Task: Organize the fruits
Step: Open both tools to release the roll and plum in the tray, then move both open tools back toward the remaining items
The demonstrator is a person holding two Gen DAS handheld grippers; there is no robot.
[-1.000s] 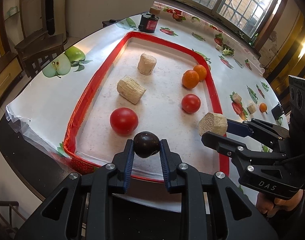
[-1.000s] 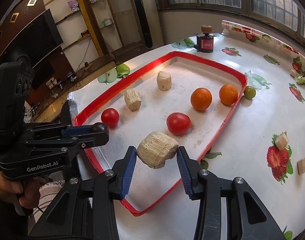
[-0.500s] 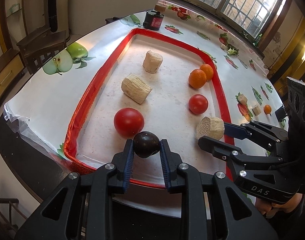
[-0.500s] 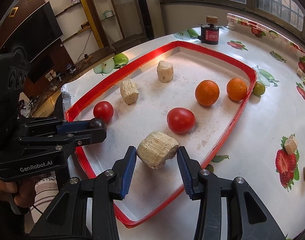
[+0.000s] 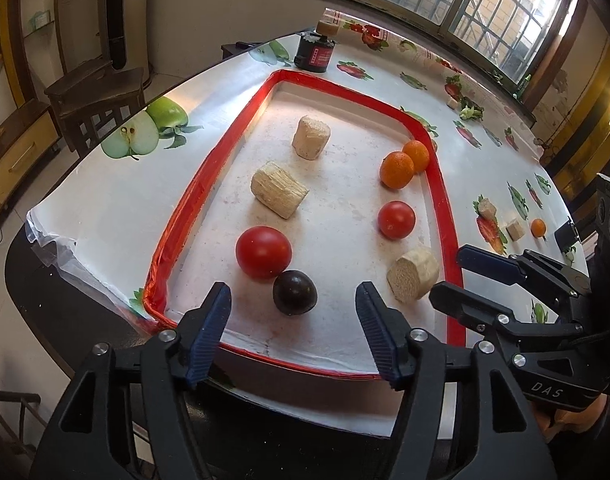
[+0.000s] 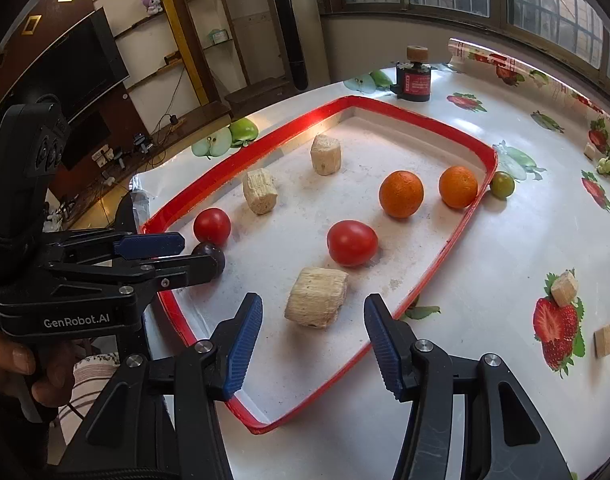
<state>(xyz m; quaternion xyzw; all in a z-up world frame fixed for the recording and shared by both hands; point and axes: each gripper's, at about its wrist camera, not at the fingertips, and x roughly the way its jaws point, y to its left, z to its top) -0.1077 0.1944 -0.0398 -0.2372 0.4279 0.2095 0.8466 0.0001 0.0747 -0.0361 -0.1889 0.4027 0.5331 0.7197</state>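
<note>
A dark plum lies on the floor of the red-rimmed tray, touching a red tomato. My left gripper is just behind the plum, its jaws opening, pads clear of it. A beige fibrous chunk rests on the tray near its right rim. My right gripper straddles the chunk from behind, jaws opening, pads off it. Further in lie a second tomato, two oranges and two more beige chunks.
A dark bottle stands beyond the tray's far end. Outside the right rim are a small green fruit, a small orange fruit and wooden cubes. The table's near edge runs just under both grippers. A wooden chair stands at left.
Both grippers opened. The left let go of the plum, which now sits on the tray by the tomato. The right let go of the beige chunk, now on the tray floor.
</note>
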